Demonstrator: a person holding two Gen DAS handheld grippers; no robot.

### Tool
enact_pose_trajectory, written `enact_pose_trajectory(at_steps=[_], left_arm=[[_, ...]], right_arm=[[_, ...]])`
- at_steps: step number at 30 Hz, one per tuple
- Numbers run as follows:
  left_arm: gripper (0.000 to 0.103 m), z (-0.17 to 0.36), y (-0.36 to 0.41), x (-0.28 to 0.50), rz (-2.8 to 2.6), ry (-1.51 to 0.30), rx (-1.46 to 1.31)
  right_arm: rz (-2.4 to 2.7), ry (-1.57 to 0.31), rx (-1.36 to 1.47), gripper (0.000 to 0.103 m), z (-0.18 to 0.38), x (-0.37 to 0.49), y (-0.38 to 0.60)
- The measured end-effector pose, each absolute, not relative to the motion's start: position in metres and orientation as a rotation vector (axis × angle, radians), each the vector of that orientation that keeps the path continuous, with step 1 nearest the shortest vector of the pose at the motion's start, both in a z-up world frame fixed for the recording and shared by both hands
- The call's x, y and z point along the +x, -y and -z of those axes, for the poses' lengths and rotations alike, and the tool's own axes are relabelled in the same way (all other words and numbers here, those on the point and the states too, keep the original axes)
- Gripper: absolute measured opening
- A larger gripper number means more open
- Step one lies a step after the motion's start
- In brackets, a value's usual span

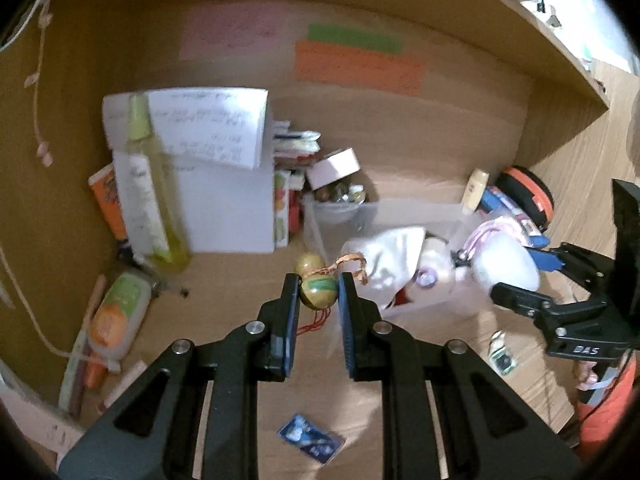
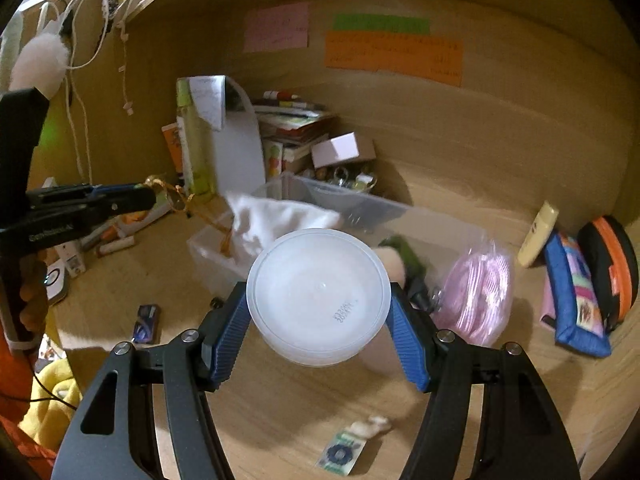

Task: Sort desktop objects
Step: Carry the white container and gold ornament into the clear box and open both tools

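Note:
My left gripper point(image 1: 319, 285) is shut on a small yellow-green gourd charm point(image 1: 318, 290) with an orange cord, held above the desk just left of the clear plastic bin point(image 1: 320, 216). My right gripper point(image 2: 318, 300) is shut on a round white plastic tub point(image 2: 319, 294), held over the same clear bin point(image 2: 372, 204). A white cloth point(image 2: 276, 220) and a pink bag point(image 2: 478, 292) lie in the bin. In the left wrist view the right gripper point(image 1: 520, 280) and the tub point(image 1: 505, 264) show at the right. In the right wrist view the left gripper point(image 2: 150, 196) shows at the left.
A bottle point(image 1: 146, 184), tubes and papers point(image 1: 224, 168) stand at the back left. A small open box point(image 2: 344, 150) of trinkets sits behind the bin. A blue pouch point(image 2: 572, 292) and an orange-rimmed case point(image 2: 610, 264) lie at the right. Small cards point(image 1: 312, 438) lie on the desk.

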State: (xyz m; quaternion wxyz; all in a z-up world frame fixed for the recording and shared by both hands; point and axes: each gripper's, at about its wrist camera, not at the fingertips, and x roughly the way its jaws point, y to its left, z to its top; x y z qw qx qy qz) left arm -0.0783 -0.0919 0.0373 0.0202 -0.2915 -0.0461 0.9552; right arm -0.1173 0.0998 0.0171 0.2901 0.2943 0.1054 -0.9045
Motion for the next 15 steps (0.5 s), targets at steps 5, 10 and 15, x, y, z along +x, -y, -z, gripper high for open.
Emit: enact_pose_trajectory(at_steps=[5, 10, 15], left_arm=[[0.019, -0.029, 0.079, -0.09, -2.912, 0.125, -0.924], [0.019, -0.015, 0.069, -0.103, -2.879, 0.094, -0.979], [0.019, -0.003, 0.066, -0.117, -2.874, 0.083, -1.037]], right_arm=[[2.421, -0.277, 0.791, 0.063, -0.017, -0.134, -0.101], [2.431, -0.288, 0.83, 0.063, -0.012, -0.148, -0.103], [2.43, -0.279, 0.854, 0.063, -0.009, -0.161, -0.104]])
